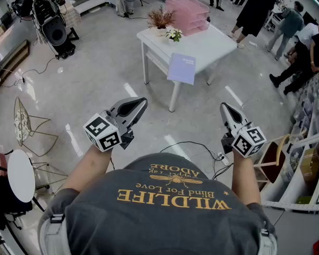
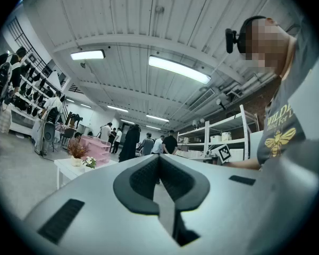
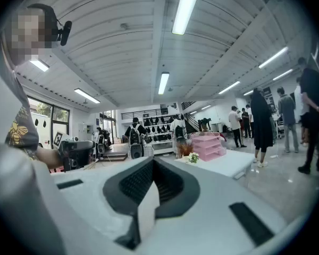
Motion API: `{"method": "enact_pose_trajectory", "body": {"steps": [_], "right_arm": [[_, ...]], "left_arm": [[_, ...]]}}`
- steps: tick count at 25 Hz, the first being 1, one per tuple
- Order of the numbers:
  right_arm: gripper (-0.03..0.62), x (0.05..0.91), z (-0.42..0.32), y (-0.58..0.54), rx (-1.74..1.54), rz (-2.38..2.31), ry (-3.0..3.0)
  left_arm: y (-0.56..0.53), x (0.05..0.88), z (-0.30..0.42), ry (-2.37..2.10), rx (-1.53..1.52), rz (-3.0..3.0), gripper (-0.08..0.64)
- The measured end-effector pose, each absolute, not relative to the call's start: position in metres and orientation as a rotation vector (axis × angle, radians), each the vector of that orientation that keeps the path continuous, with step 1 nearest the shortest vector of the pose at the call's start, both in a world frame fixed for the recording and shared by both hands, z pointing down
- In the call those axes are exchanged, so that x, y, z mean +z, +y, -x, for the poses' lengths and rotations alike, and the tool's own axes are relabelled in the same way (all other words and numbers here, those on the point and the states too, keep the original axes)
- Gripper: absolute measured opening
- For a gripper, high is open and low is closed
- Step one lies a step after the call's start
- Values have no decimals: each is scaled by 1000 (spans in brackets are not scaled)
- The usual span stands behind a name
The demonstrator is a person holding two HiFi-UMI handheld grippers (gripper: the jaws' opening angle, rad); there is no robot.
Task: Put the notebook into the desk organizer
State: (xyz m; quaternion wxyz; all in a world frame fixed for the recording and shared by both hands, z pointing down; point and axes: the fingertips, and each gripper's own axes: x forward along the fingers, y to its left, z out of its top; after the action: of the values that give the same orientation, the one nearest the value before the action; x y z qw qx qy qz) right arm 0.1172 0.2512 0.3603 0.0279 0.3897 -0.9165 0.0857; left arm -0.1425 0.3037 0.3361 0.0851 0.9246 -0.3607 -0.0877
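A lavender notebook (image 1: 182,68) lies flat near the front edge of a white table (image 1: 212,45), well ahead of me. The pink tiered desk organizer (image 1: 187,15) stands at the table's far side; it also shows small in the left gripper view (image 2: 95,147) and the right gripper view (image 3: 207,146). My left gripper (image 1: 142,102) is held in the air close to my body, far short of the table, jaws shut and empty (image 2: 158,158). My right gripper (image 1: 225,108) hangs level with it on the right, also shut with nothing in it (image 3: 152,161).
A dried brown plant (image 1: 160,19) and a small flower pot (image 1: 174,35) stand beside the organizer. A wire chair (image 1: 26,124) and a round white stool (image 1: 20,175) are at my left. Shelving (image 1: 308,163) lines the right. Several people (image 1: 303,41) stand beyond the table. A cable (image 1: 196,145) crosses the floor.
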Motion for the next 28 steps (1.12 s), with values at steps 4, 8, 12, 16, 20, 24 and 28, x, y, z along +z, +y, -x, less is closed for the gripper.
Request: {"method": "enact_pose_trajectory", "body": {"steps": [4,8,12,16,20,24,28], "right_arm": [[-2,359,-119,253,263,-1208,-2829],[-2,360,-119,254,263,-1214,-2828],[-2,362,-120,251,261,-1215,-2826],[-2,364,-122,249,257,-1214,-2824],[0,363,-125,247,271,-1229,-2830],[0,365,-126,247,277,-1210,-2835],[0,365,-136,243,279,-1193,-2842]], "left_arm": [[306,336,143,-1076,-265,-2749,2],[308,336,143,-1073,-270,-2747,2],[305,338,143,-1074,-271,-2743,2],[304,340,140,-1070,-256,-2751,2],[303,340,138,-1077,-252,-2746,2],[299,342,133,-1059,-223,-2738,99],[292,342,115,-1034,-162,-2759,403]]}}
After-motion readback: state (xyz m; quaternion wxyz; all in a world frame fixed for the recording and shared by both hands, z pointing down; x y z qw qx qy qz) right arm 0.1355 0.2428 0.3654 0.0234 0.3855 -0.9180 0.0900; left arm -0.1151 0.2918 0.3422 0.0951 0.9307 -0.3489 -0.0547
